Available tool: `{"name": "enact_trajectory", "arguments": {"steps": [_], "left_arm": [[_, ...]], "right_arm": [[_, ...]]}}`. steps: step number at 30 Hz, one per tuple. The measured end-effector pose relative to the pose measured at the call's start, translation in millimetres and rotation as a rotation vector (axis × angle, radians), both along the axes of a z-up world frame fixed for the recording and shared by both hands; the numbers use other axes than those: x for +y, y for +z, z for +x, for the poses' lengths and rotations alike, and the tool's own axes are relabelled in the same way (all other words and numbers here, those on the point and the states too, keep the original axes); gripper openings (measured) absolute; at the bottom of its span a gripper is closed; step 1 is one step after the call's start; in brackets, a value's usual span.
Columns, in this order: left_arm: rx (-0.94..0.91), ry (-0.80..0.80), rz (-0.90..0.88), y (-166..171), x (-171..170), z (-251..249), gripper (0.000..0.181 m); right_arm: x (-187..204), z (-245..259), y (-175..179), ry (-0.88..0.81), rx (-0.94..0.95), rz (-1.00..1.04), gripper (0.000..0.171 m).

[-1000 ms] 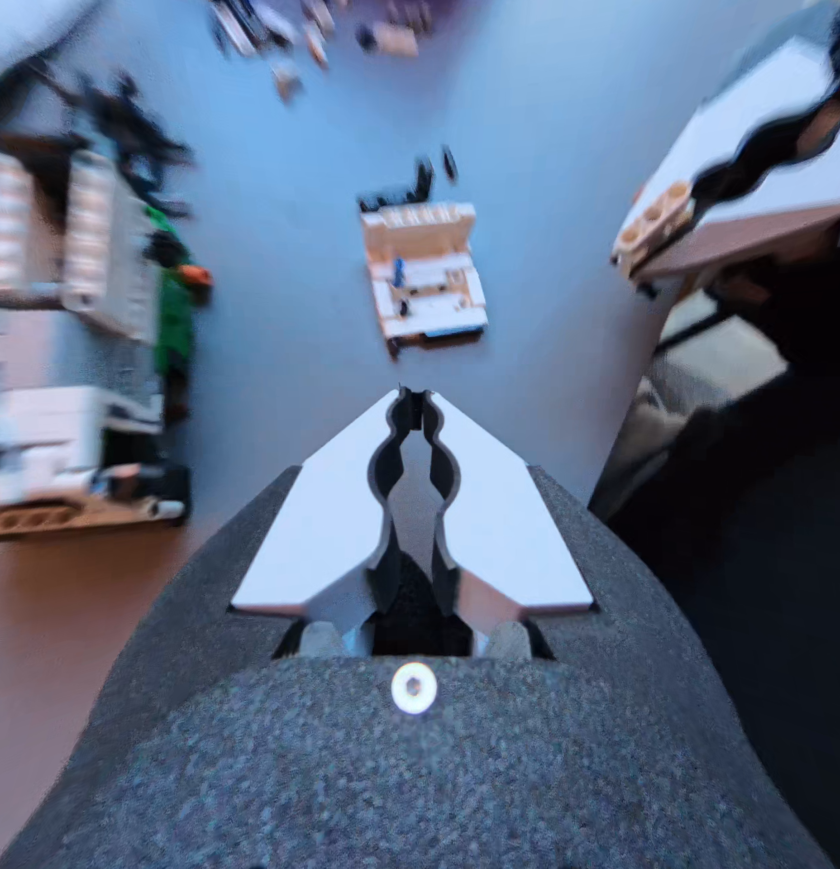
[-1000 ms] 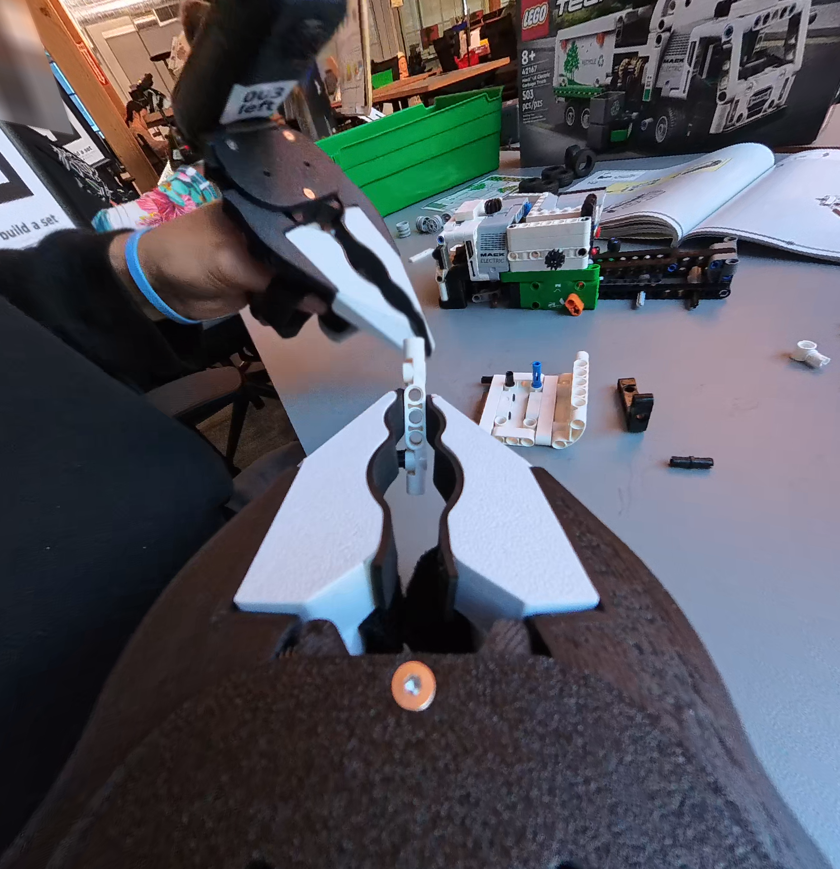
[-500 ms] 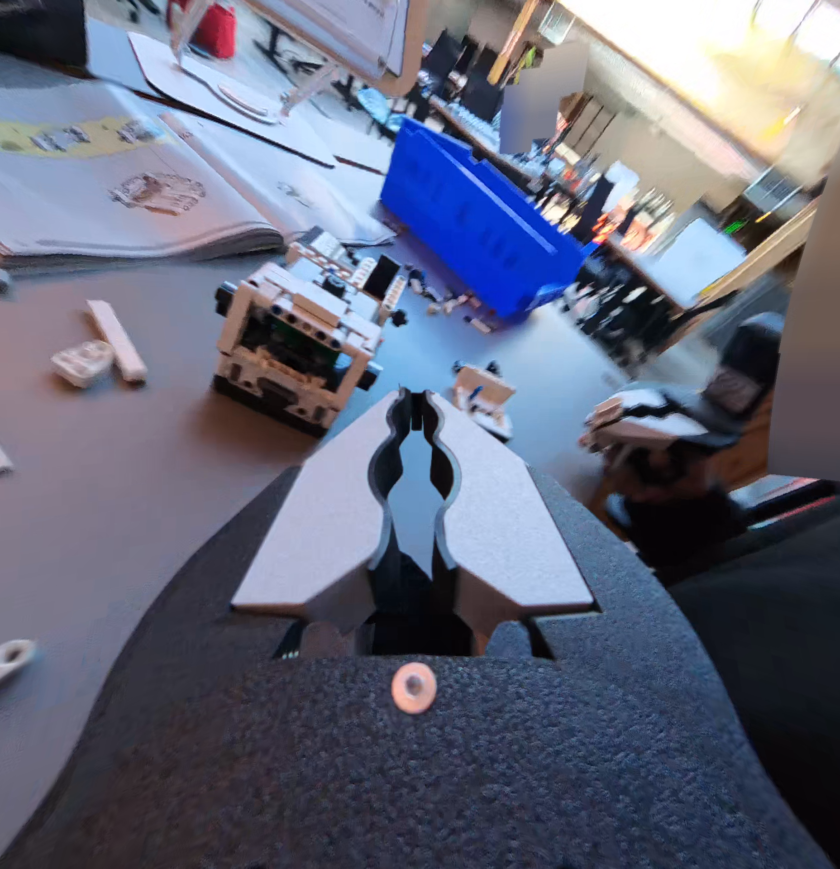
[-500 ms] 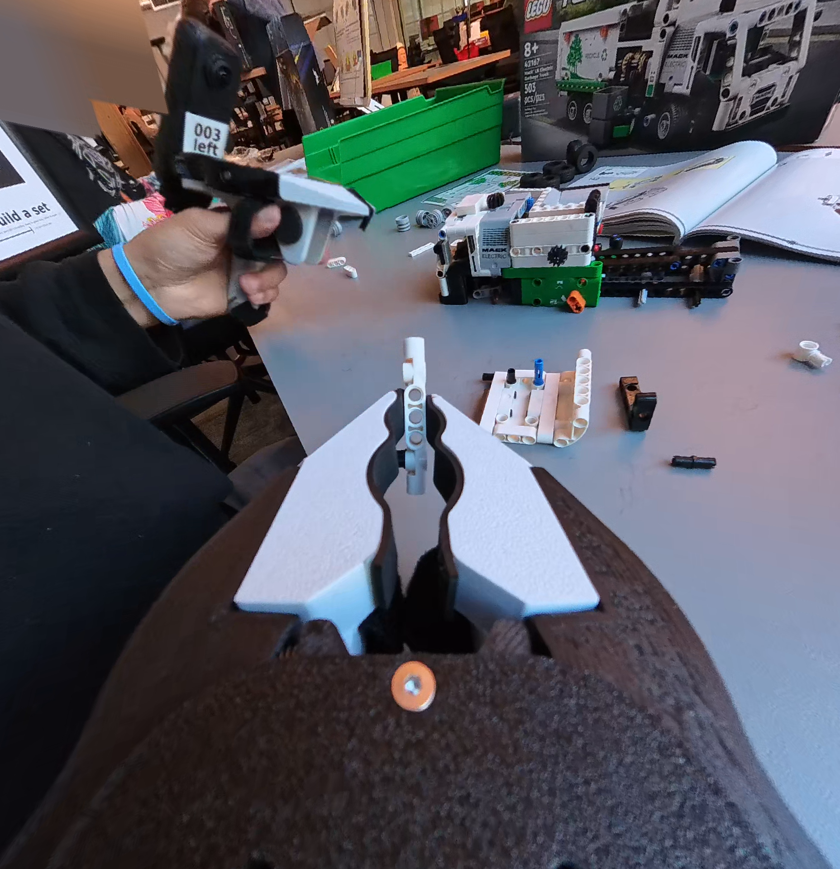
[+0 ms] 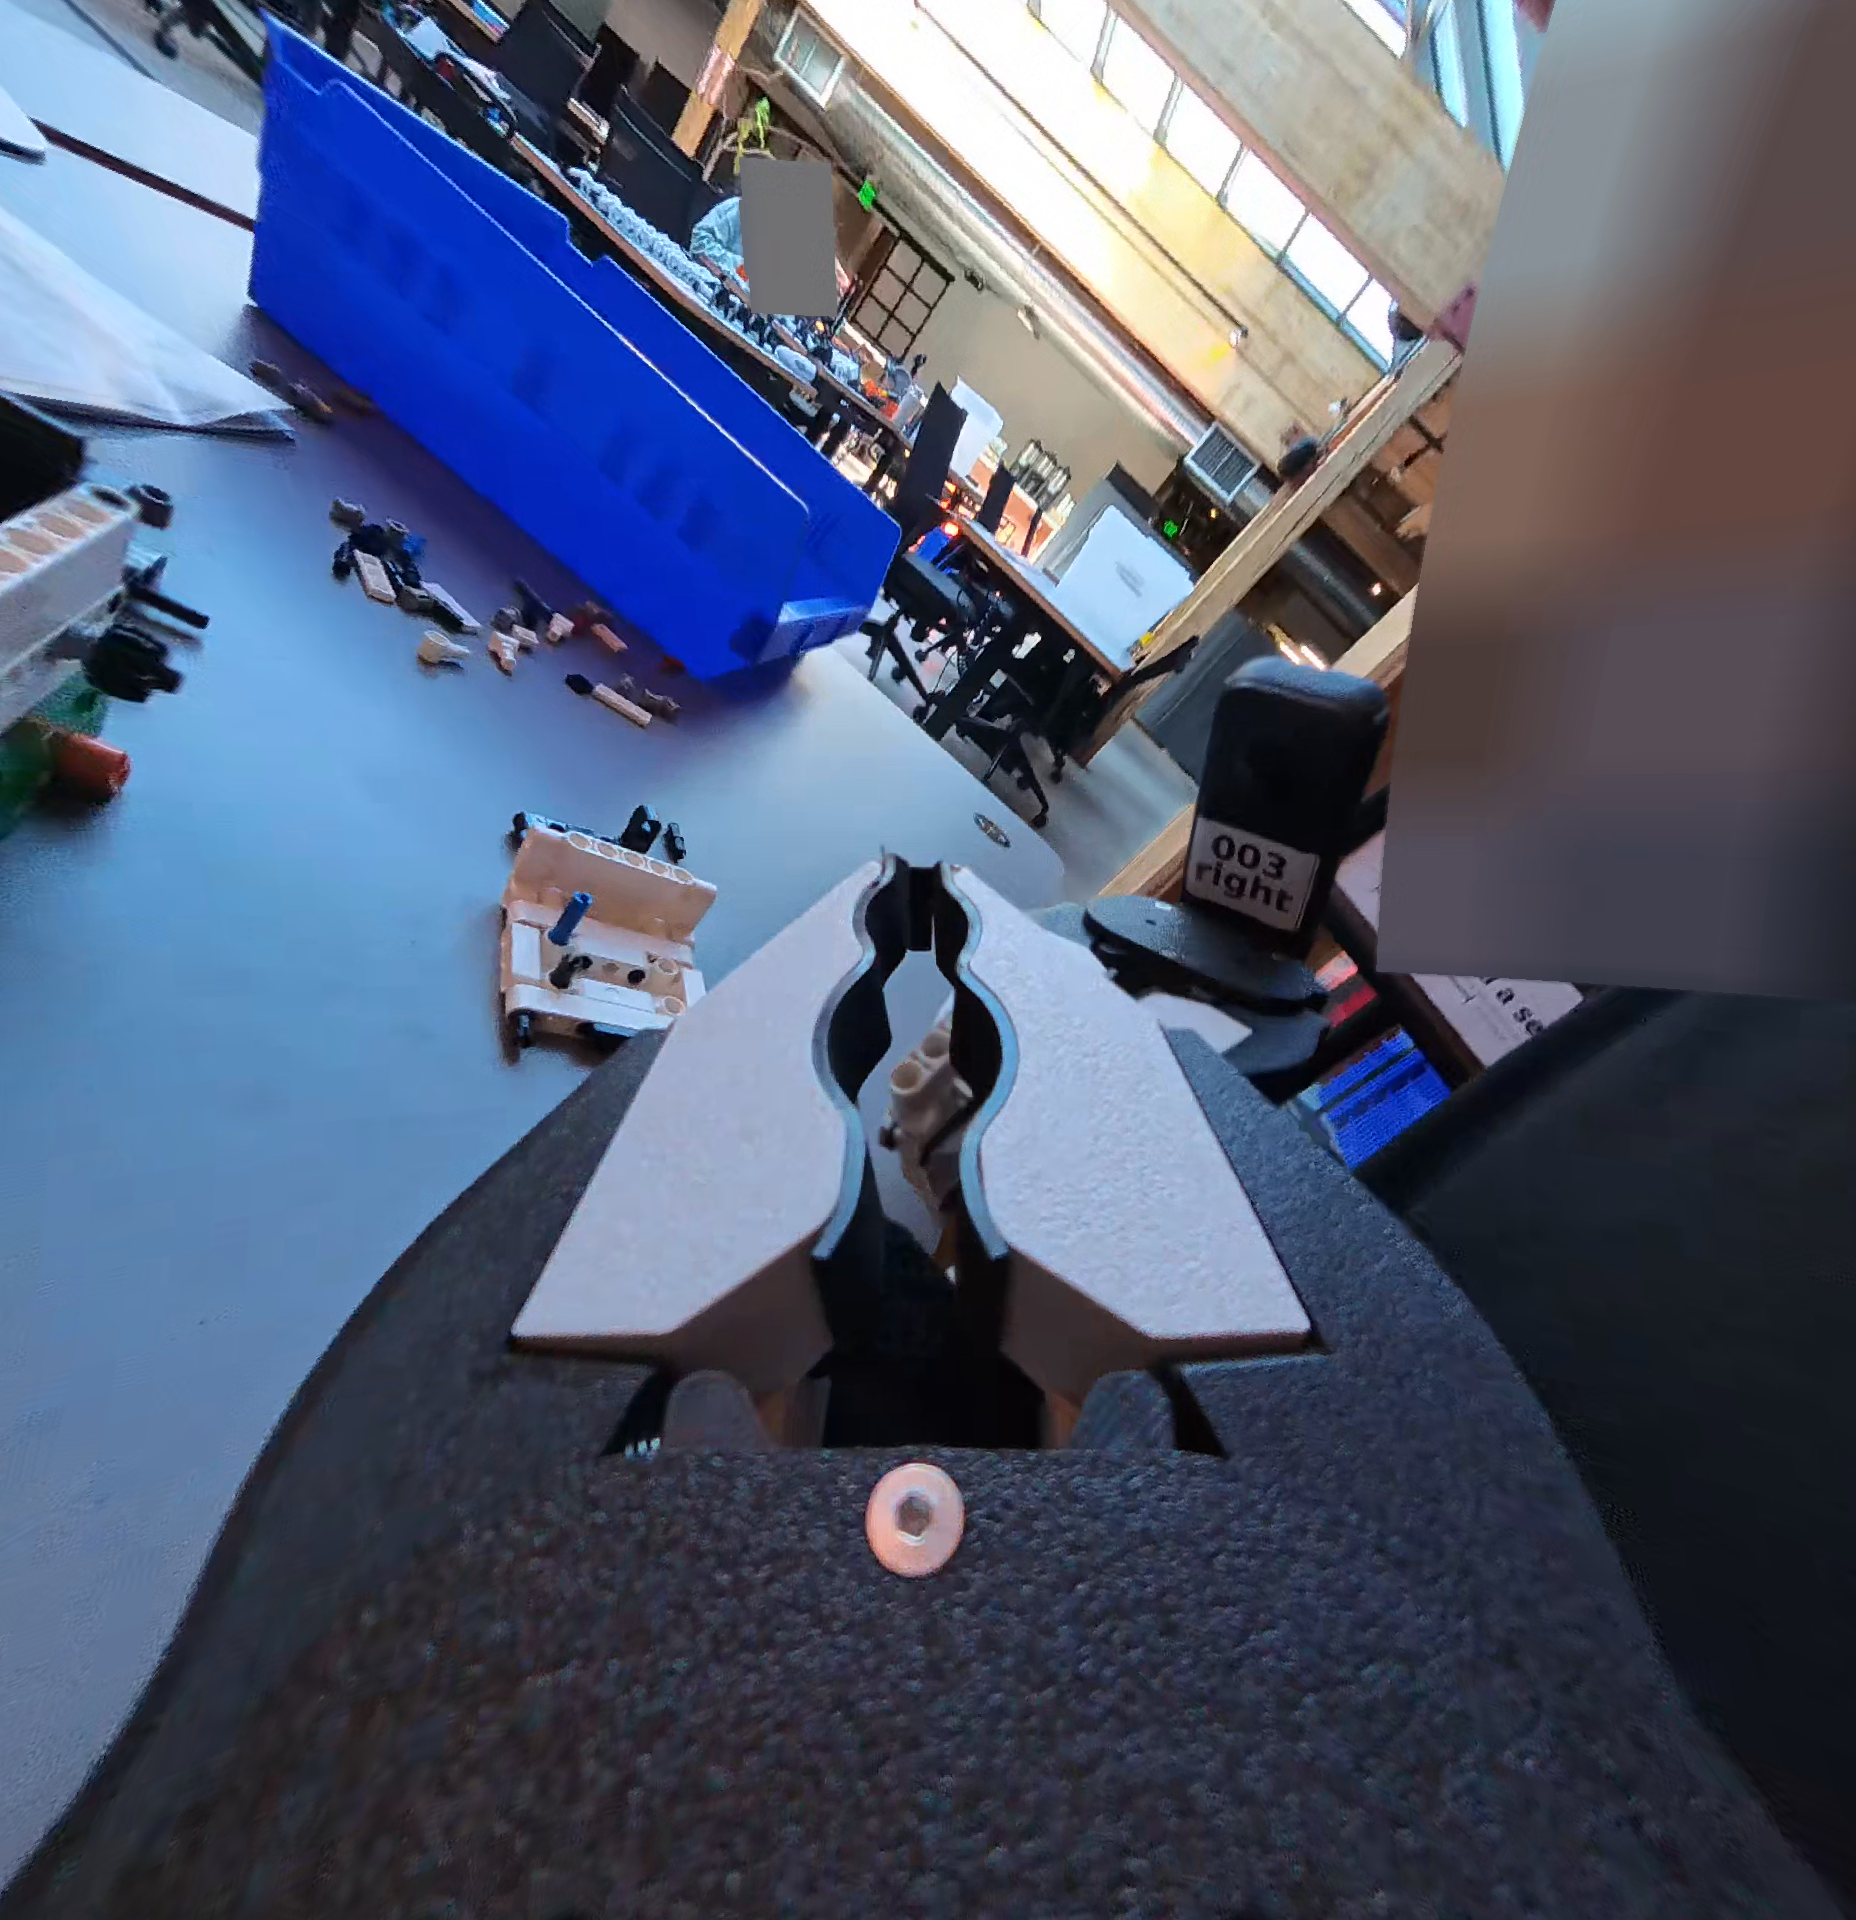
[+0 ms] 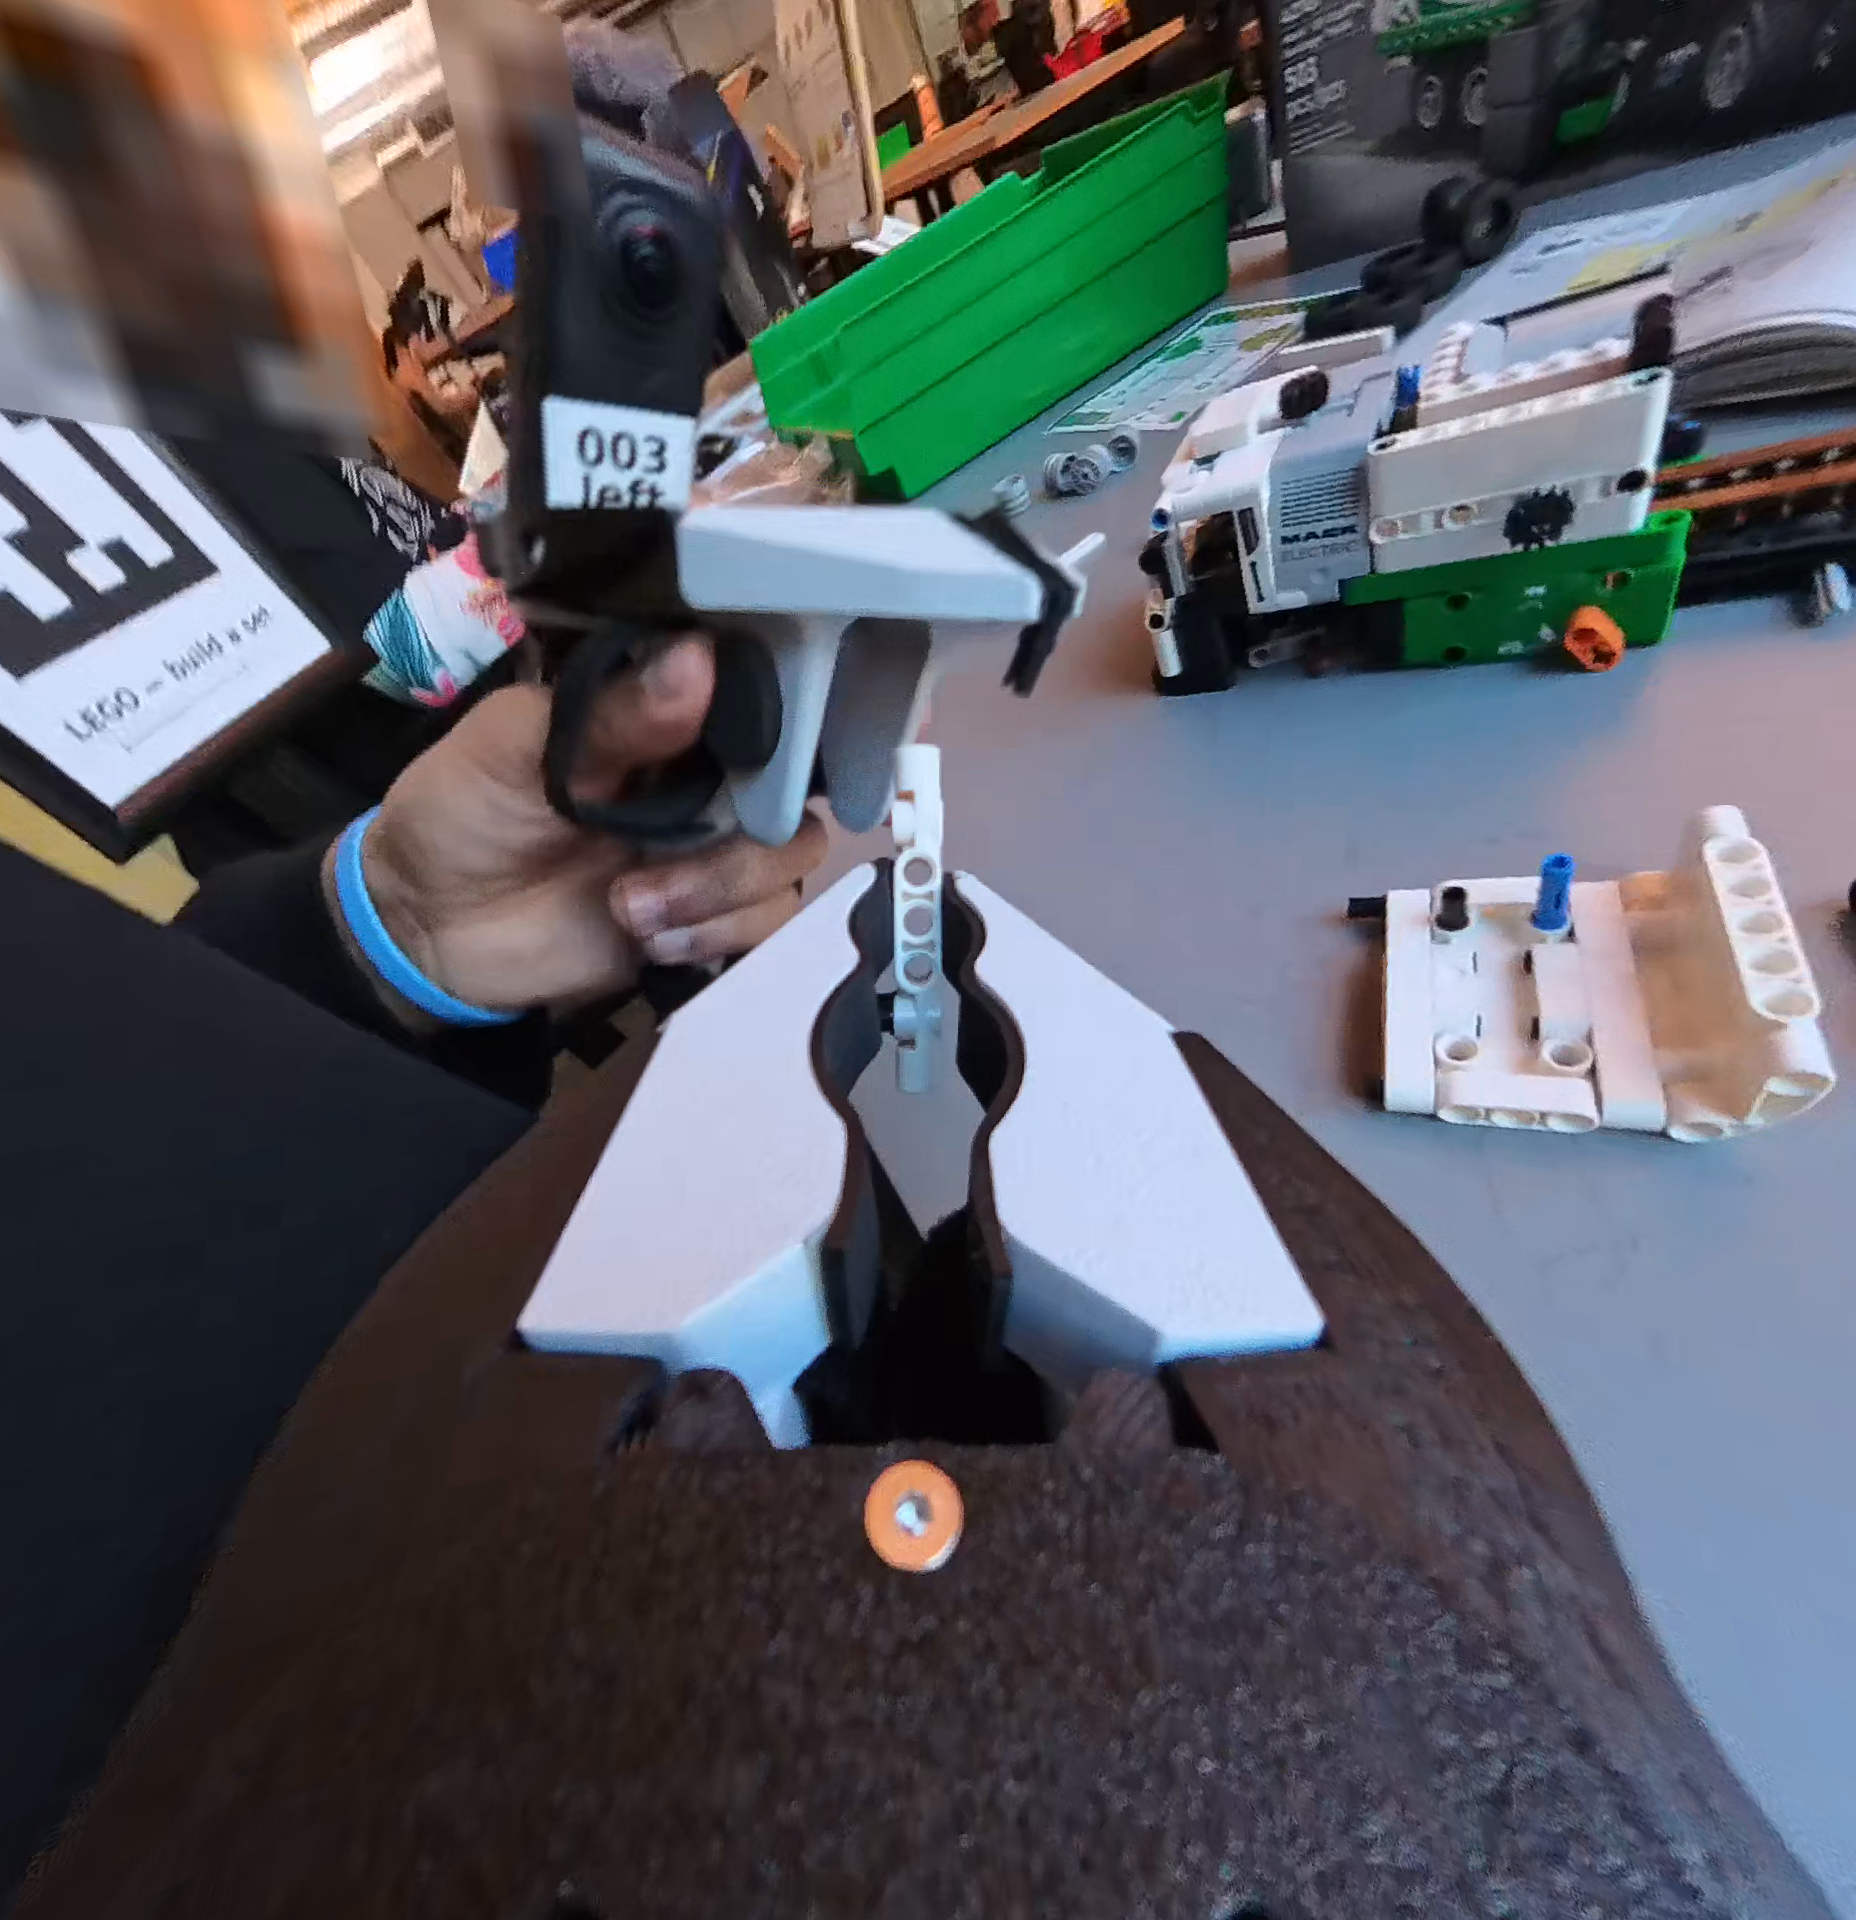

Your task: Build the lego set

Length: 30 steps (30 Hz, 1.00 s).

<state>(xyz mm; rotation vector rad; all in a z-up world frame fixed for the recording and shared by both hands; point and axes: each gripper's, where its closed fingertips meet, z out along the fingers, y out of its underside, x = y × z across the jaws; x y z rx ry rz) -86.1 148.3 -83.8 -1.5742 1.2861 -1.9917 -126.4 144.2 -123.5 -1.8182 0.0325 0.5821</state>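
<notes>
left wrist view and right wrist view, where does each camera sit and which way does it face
Left wrist view: on the left tool, facing across the grey table toward a blue plastic bin; its shut fingers show.
Right wrist view: on the right tool, facing the left tool and the hand holding it; it grips a white holed lego beam.
Shared: the flat white lego panel assembly.

Bare table (image 6: 1267,831) lies between white panel assembly (image 6: 1589,1008) and truck (image 6: 1423,520).

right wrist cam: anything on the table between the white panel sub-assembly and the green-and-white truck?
Nothing: bare grey tabletop separates the flat white panel sub-assembly from the green-and-white truck, per right wrist view.
</notes>
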Motion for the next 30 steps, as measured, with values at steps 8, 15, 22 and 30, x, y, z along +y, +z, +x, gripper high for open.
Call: {"name": "enact_trajectory", "arguments": {"steps": [8, 15, 22, 30], "left_arm": [[0.017, -0.008, 0.162, -10.6, -11.6, -2.7, 0.002], [0.059, 0.019, 0.166, -19.7, -6.8, -8.1, 0.002], [0.080, 0.028, 0.225, -22.8, -2.6, -10.5, 0.002], [0.113, 0.006, 0.398, -34.9, 1.7, -18.3, 0.002]], "right_arm": [[0.0, 10.8, 0.6, -0.053, 0.063, -0.007, 0.006], [-1.9, 16.4, -6.3, -0.077, 0.015, -0.024, 0.007], [-7.8, 27.8, -11.8, -0.094, -0.002, -0.041, 0.006], [-16.5, 44.4, -12.8, -0.121, -0.092, -0.039, 0.006]]}}
